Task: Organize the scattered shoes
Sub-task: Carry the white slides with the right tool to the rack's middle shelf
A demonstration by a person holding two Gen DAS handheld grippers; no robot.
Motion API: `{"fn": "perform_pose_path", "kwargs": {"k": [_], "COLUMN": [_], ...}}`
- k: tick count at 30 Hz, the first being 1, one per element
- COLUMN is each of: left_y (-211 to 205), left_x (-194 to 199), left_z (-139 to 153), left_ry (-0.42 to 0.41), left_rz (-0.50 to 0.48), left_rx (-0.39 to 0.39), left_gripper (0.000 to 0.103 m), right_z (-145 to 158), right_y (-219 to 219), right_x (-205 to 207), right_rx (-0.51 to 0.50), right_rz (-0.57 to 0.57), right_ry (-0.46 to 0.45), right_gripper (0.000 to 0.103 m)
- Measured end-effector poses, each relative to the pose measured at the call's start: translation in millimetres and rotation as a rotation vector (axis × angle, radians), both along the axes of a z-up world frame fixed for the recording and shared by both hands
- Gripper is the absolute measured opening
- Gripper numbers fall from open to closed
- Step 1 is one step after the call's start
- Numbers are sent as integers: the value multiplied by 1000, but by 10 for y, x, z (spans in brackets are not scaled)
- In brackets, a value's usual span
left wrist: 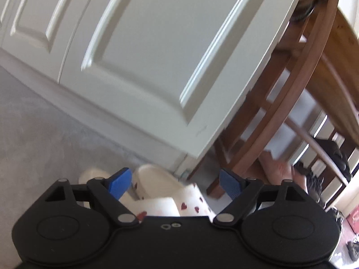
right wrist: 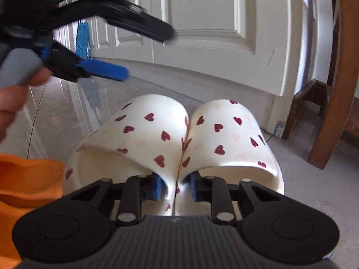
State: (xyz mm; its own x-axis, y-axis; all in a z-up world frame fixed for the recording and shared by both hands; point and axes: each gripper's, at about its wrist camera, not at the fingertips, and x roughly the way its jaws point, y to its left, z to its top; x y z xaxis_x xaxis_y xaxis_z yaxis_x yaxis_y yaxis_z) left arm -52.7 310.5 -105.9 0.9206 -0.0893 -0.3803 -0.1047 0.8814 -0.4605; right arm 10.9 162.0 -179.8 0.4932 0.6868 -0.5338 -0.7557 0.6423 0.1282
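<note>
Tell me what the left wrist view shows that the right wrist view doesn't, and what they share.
Only the left wrist view: dark shoes on the wooden rack's shelves, and the left tool from behind, open and empty.

Only the right wrist view: both heart slippers whole, side by side, the right tool pinching their touching inner walls together; an orange shoe; the left tool raised above.

Both: the slippers, white door, grey floor and rack.

Bright daylight, soft shadows; motion blur (worst in left view), fisheye bending at edges.
</note>
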Motion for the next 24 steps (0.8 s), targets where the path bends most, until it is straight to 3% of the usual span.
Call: {"fn": "perform_pose_path", "kwargs": {"k": [5, 9, 18, 24], "left_y": [-3, -99, -598, -912], "left_x": [-88, -70, 235, 439], "left_z": [258, 471, 797, 1075], "left_ry": [-65, -93, -144, -183], "left_rz": [38, 7, -162, -231], "left_rx": [-23, -1, 86, 127], "left_gripper": [90, 91, 92, 92], "right_z": [104, 292, 1112, 1583], "right_y": [-216, -404, -1166, -1911], "right_x": [168, 255, 147, 286], "right_rx": [54, 89, -90, -95], "right_rz": [4, 27, 298, 227], "right_ry": [77, 147, 239, 355], "right_gripper": [24, 24, 24, 24]}}
